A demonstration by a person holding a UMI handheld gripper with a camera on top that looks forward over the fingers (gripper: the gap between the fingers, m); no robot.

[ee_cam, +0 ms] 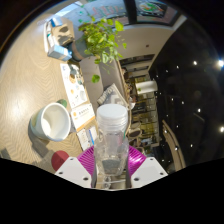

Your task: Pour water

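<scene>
My gripper (111, 168) is shut on a clear plastic water bottle (111, 140) with a white cap. Both magenta pads (90, 158) press on its sides. The bottle stands upright between the fingers, held above a wooden table (30, 75). A white cup (52, 121) stands on the table to the left of the bottle, its mouth open upward. A small red object (61, 158) lies near the left finger.
A green potted plant (102, 40) stands on the table beyond the bottle. Papers or booklets (76, 92) lie along the table's edge. A box-like object (60, 42) sits at the far end. To the right is a dark room with ceiling lights.
</scene>
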